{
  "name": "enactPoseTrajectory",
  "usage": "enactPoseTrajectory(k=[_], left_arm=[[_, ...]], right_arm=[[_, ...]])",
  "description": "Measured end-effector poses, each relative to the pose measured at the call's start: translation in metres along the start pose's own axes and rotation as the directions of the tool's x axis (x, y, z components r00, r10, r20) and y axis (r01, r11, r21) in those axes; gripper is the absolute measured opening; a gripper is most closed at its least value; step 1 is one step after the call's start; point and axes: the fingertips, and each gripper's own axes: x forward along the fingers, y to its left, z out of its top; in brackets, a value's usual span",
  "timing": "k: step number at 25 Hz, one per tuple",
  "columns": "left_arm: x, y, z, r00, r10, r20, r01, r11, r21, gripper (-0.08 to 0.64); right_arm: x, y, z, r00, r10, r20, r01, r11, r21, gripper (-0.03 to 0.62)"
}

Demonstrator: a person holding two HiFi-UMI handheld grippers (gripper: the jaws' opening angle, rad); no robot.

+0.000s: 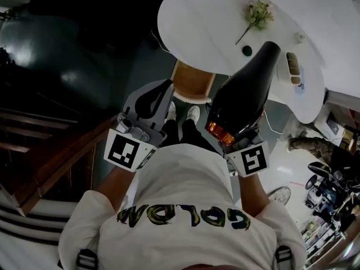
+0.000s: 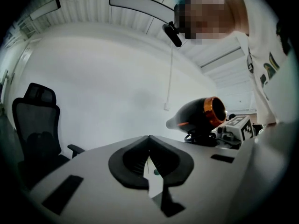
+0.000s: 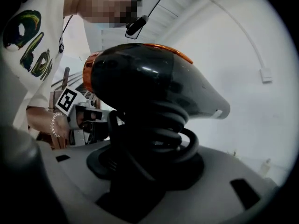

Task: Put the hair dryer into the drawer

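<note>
1. My right gripper (image 3: 149,171) holds the hair dryer (image 1: 244,94) by its handle. The jaws stand wide around the handle and the cord (image 3: 180,139) wound about it.
2. The dryer is in the air at the table's (image 1: 202,27) near edge, its nozzle reaching out over the tabletop and its orange-ringed back end towards me.
3. My left gripper (image 2: 149,146) is beside it with its jaws together and nothing between them.
4. The shell looks hard and glossy, so I judge it stiff but slippery. The body sits above my grip, so it will probably feel top-heavy and want to tip.
5. The cord coils are soft and springy and could shift under the pads. The handle, close under the body, seems the best hold.
6. I cannot see the drawer in any view.
</note>
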Motion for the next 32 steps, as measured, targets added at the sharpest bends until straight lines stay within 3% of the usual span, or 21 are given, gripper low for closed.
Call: enactPoseTrajectory(k=[7, 17, 22, 30, 32], left_arm=[[-0.001, 0.012, -0.052, 0.997, -0.003, -0.071, 0.000, 0.999, -0.043, 0.011], [-0.007, 0.025, -0.119, 0.986, 0.002, -0.166, -0.020, 0.994, -0.107, 0.011], [-0.011, 0.024, -0.152, 0.976, -0.013, -0.218, -0.016, 0.991, -0.134, 0.011], [-0.013, 0.024, -0.191, 0.965, -0.045, -0.259, 0.008, 0.990, -0.141, 0.012], [-0.016, 0.022, -0.202, 0.960, -0.064, -0.273, 0.022, 0.988, -0.151, 0.052]], right_arm=[[0.010, 0.025, -0.058, 0.989, 0.075, -0.124, -0.074, 0.997, 0.016, 0.244], [0.016, 0.054, -0.131, 0.952, 0.174, -0.254, -0.160, 0.984, 0.073, 0.244], [0.011, 0.069, -0.173, 0.899, 0.262, -0.352, -0.251, 0.965, 0.078, 0.244], [0.002, 0.089, -0.224, 0.823, 0.369, -0.431, -0.353, 0.928, 0.119, 0.244], [0.000, 0.096, -0.235, 0.804, 0.396, -0.444, -0.376, 0.917, 0.138, 0.245]])
